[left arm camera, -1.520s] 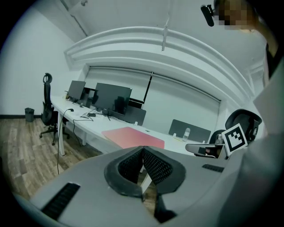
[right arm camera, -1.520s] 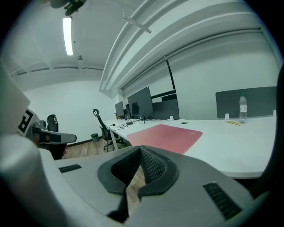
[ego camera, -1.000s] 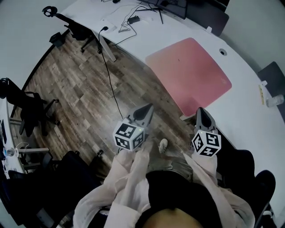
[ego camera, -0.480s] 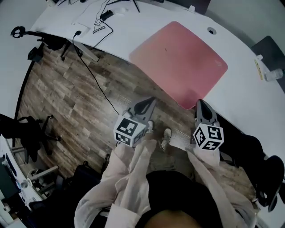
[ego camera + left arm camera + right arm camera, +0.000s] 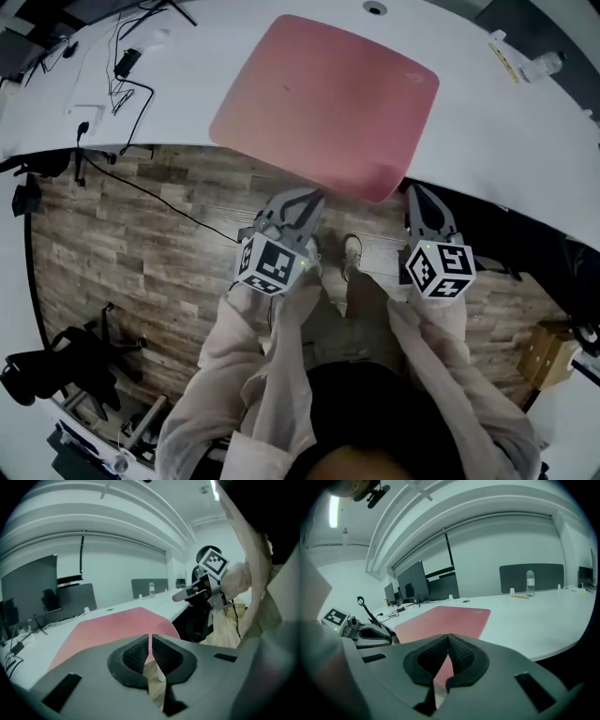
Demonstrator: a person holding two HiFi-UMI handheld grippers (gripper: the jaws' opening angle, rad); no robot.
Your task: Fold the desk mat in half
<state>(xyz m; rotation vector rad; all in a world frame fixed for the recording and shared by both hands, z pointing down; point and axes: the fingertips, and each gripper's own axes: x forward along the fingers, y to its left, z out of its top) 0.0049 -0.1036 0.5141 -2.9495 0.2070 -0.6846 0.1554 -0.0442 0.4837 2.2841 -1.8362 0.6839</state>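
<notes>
A pink desk mat [image 5: 328,103] lies flat on the white desk [image 5: 506,131], its near edge at the desk's front edge. The mat [image 5: 108,625] also shows ahead in the left gripper view, and the same mat [image 5: 445,620] in the right gripper view. My left gripper [image 5: 305,199] hovers over the floor just short of the mat's near edge, jaws shut and empty. My right gripper [image 5: 415,194] hangs beside the mat's near right corner, jaws shut with nothing between them. Neither touches the mat.
Cables and a plug [image 5: 122,66] lie on the desk's left part, and one cable drops to the wooden floor [image 5: 141,244]. A bottle [image 5: 547,62] stands at the desk's far right. An office chair [image 5: 66,370] sits at the lower left, a cardboard box [image 5: 548,356] at the right.
The view has swung so the mat now lies straight ahead and closer. Both grippers have come up to the desk's front edge, staying shut.
</notes>
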